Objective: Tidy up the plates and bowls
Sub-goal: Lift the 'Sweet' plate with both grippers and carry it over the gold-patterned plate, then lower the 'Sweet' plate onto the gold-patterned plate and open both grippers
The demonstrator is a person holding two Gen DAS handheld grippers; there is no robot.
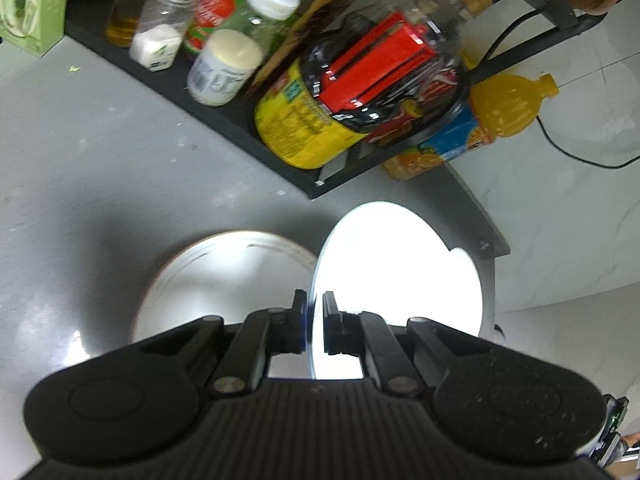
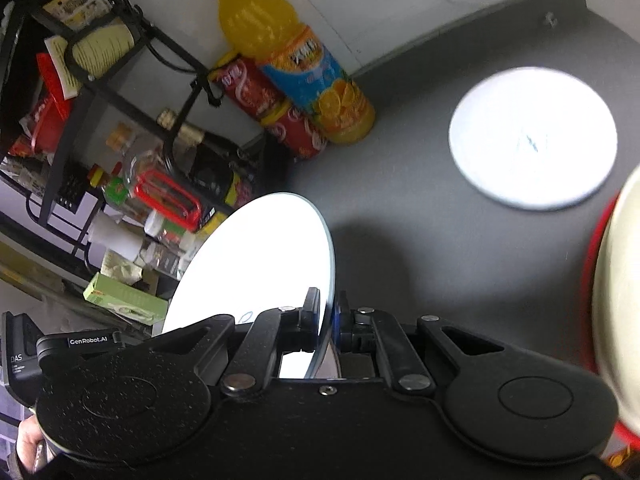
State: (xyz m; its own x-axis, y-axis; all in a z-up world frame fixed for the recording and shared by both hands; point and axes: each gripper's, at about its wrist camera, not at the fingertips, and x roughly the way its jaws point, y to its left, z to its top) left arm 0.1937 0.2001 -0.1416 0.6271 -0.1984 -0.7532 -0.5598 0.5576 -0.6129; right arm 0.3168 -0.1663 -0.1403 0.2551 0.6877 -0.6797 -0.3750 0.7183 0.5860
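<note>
- White plate [image 1: 400,276]: left gripper [image 1: 315,322] clamps its rim, held edge-up above grey counter [image 1: 80,152], beside a bowl [image 1: 224,276].
- Right gripper [image 2: 329,324] pinches second plate [image 2: 256,264] likewise.
- Risk: thin rim grip; tilt could slip either plate, chipping the flat plate [image 2: 532,136].

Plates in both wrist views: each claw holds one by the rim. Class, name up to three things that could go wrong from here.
1. The left claw pinches its white plate only at the rim, on edge; it could slip or twist out.
2. That plate hangs just over the metal dish; lowering fast may knock it.
3. The right claw carries its plate near the bottle rack; a swing could hit jars.
</note>
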